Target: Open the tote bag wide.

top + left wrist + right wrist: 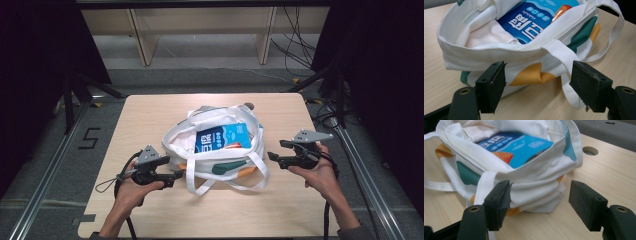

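Note:
A white cloth tote bag with green and orange patches lies slumped in the middle of the light wooden table, its mouth open. A blue snack packet sits inside it. My left gripper stands just left of the bag's front corner, jaws wide apart. In the left gripper view the bag's rim and a strap lie beyond the left gripper, untouched by the pads. My right gripper is open just off the bag's right side. In the right gripper view the right gripper faces the bag's folded side and the packet.
The bag's white handles loop out over the table toward the front. A round hole is cut in the tabletop past the bag. Metal rails run along both sides of the table, and cables trail on the floor at the back right.

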Motion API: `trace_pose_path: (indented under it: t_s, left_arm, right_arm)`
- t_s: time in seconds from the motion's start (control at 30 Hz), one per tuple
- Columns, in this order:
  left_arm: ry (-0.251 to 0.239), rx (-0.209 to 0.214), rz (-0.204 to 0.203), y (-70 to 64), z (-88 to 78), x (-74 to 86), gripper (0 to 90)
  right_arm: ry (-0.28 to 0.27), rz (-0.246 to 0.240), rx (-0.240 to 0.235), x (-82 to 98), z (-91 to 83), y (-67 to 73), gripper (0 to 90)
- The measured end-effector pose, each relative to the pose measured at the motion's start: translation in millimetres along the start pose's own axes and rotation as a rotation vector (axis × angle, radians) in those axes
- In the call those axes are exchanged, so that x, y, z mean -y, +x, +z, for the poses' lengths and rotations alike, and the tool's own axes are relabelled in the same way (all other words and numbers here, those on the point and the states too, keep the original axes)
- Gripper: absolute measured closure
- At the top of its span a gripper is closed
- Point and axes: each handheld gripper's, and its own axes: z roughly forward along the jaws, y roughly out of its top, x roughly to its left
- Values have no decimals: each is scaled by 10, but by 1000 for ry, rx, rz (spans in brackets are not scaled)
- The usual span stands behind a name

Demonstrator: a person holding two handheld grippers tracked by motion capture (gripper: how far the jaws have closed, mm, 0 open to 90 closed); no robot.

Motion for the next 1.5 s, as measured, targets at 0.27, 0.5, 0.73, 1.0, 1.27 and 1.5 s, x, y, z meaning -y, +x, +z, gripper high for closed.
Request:
trace_pose_path:
  t_s: [0.27, 0.5, 0.73, 1.0, 1.27, 1.5]
  left_arm:
    - [-1, -9, 10, -78, -23, 120, 268]
    - [6, -3, 4, -155, 18, 239, 254]
    - [-1, 14, 3, -220, 37, 317, 237]
    - [28, 12, 53, -278, 11, 441, 226]
    - [29, 4, 32, -313, 18, 555, 224]
    - [36, 6, 40, -356, 3, 653, 220]
  right_arm:
    - [8, 8, 3, 135, -49, 4, 298]
    - [-7, -13, 10, 209, -109, 8, 298]
    - [0, 4, 3, 286, -135, 70, 289]
    - [-6, -9, -4, 437, -145, 142, 289]
    - [5, -20, 3, 604, -174, 205, 289]
    - [31, -20, -14, 754, -191, 257, 274]
